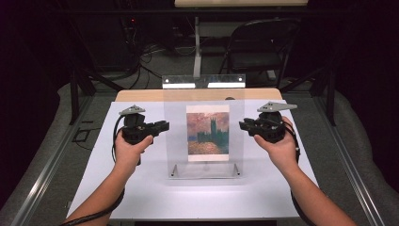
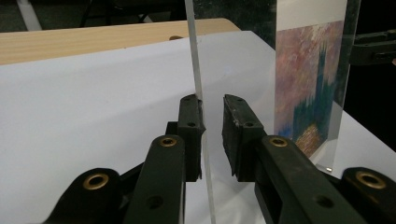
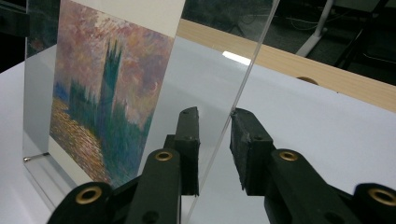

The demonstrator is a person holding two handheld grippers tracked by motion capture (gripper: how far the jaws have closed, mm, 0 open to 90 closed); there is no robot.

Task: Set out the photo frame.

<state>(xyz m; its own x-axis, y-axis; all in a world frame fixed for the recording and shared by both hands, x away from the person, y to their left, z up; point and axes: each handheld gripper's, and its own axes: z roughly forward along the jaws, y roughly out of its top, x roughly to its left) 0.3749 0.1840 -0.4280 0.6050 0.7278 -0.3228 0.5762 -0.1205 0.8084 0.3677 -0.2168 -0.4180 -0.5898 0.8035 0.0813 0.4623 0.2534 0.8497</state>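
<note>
A clear acrylic picture stand [image 1: 176, 136] stands upright in the middle of the white sheet, holding a print [image 1: 207, 133] of a tower against a pink and orange sky. My left gripper [image 1: 164, 125] is at the panel's left edge and my right gripper [image 1: 242, 125] at its right edge. In the left gripper view the left gripper [image 2: 211, 100] is open, and the panel's edge [image 2: 195, 60] runs between the jaws, close against the left pad. In the right gripper view the right gripper [image 3: 215, 113] is open astride the other edge [image 3: 252, 65], beside the print [image 3: 105, 93].
The stand's flat base [image 1: 204, 172] juts toward me with small metal screws at its corners. The white sheet [image 1: 141, 197] covers a wooden table [image 1: 141, 95]. Behind it are a lit bar [image 1: 203, 82] and a folding chair [image 1: 259, 42].
</note>
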